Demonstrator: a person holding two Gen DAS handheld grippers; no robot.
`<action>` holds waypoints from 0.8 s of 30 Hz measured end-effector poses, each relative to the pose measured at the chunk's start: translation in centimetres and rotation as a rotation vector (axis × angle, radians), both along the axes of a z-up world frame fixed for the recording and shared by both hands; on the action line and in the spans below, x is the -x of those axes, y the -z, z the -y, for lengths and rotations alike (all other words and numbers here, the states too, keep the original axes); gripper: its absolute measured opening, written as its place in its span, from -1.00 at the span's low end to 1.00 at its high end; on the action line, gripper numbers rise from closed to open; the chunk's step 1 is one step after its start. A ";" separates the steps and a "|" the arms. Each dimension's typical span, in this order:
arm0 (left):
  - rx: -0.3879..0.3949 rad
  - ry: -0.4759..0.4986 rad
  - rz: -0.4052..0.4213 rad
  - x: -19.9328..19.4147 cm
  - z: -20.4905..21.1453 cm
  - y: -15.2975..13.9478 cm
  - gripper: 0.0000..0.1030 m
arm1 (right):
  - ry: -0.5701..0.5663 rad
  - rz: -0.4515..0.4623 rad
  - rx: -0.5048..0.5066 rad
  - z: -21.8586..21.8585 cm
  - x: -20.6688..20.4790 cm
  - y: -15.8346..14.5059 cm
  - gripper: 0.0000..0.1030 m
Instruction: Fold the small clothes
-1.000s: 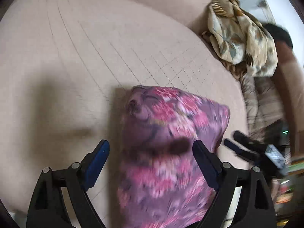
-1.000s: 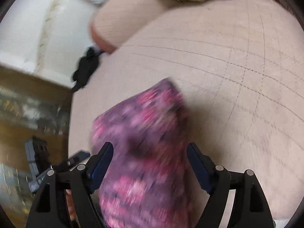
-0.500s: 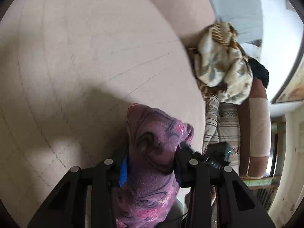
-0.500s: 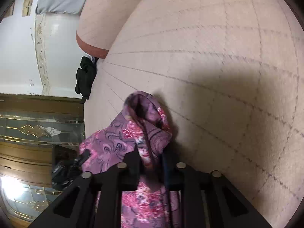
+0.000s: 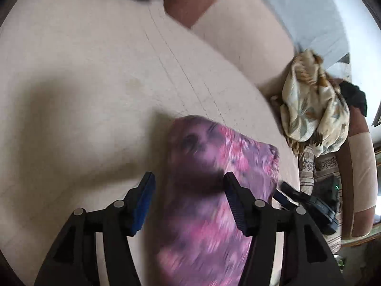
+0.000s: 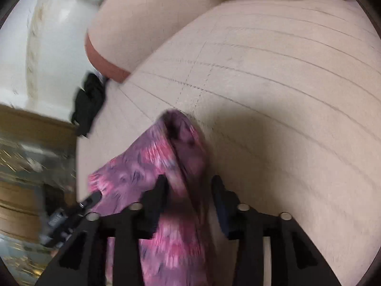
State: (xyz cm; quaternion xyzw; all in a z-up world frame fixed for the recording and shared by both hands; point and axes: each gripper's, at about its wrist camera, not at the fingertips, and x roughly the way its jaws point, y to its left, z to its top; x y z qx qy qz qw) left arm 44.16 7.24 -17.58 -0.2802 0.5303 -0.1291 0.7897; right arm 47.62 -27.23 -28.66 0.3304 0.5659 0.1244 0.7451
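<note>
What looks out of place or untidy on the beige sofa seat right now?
The pink floral garment lies bunched near the seat's front edge, not flat. A cream floral cloth sits crumpled in the corner, and a black cloth hangs off the seat's side.

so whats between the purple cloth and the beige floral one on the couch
Nothing: in the left wrist view the stretch of couch between the purple cloth and the floral cloth is bare.
</note>
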 end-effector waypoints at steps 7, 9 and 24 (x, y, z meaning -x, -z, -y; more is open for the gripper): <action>-0.012 0.043 -0.040 2.6 1.9 2.4 0.02 | -0.040 0.037 -0.080 -0.8 7.3 -0.4 -0.14; -0.068 0.074 -0.041 2.0 2.3 3.5 -0.39 | -0.085 0.034 0.022 -2.4 7.7 0.1 -0.93; -0.187 0.136 -0.068 17.9 4.1 2.2 -0.38 | -0.116 0.028 0.089 -3.7 19.5 -1.6 0.13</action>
